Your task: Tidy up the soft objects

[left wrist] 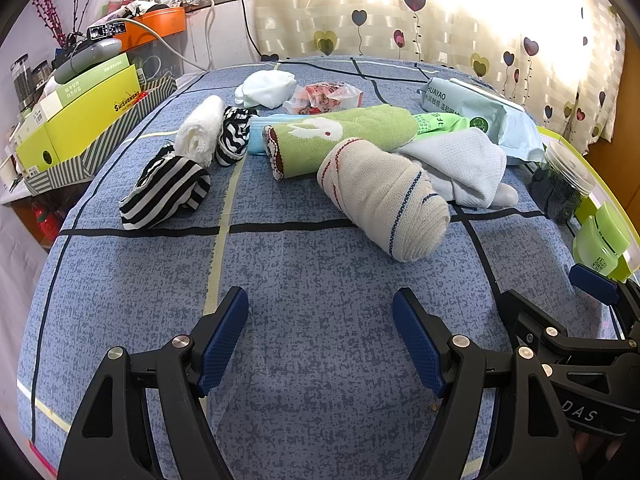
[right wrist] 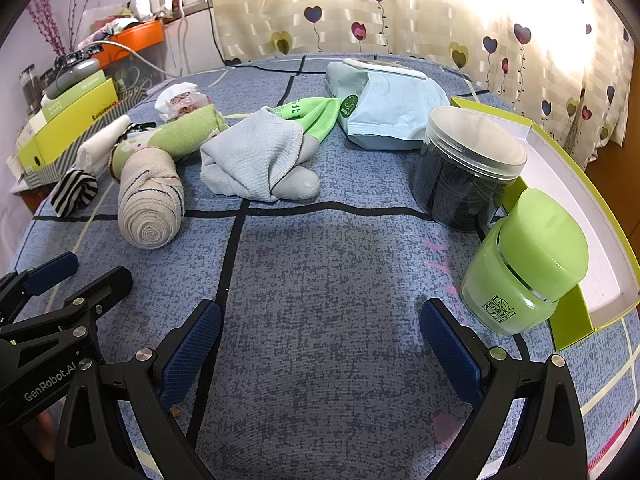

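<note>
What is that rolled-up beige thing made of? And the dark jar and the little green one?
The rolled beige sock looks like soft knitted fabric: ribbed rows show on its coiled end. The dark jar seems clear, shiny plastic with a see-through lid; its dark contents cannot be told. The small green jar looks glossy, either plastic or glass, with a smooth matte-looking cap.

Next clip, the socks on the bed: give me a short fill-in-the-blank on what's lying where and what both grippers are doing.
1. Both the left gripper and the right gripper are ____ and hold nothing.
2. The green sock shows a white ____ motif.
3. The clear jar with dark contents has its lid ____.
4. The rolled beige sock rests on the blue ____.

Missing words: open; rabbit; on; bedsheet
</note>
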The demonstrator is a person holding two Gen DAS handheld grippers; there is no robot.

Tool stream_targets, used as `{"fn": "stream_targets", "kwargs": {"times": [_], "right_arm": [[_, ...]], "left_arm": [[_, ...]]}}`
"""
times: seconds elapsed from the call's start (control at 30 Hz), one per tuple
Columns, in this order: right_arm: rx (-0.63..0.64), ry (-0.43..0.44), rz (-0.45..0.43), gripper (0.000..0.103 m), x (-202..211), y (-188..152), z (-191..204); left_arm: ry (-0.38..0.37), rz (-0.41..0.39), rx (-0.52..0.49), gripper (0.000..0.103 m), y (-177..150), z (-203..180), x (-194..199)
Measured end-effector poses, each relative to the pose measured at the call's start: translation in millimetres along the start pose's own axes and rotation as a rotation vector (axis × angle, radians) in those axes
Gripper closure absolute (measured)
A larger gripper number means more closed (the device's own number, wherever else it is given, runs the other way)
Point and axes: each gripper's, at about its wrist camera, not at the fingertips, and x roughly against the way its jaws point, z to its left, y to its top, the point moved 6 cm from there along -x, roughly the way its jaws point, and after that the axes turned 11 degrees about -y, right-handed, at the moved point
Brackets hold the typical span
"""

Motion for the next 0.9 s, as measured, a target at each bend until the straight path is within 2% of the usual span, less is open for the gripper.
{"fn": "stream_targets", "kwargs": {"times": [0.7, 0.9], "right_arm": [[0.000, 0.000, 0.000, 0.002, 0.1, -0.3, 0.5], [0.001, 0.009, 0.004, 0.002, 0.1, -1.6, 0.8]], "left_arm": [[-0.002, 0.010, -0.002, 0.028, -0.6, 1.2, -1.0], [-0.035, 0.037, -0.035, 0.028, -0.6, 3.3, -0.2]]}}
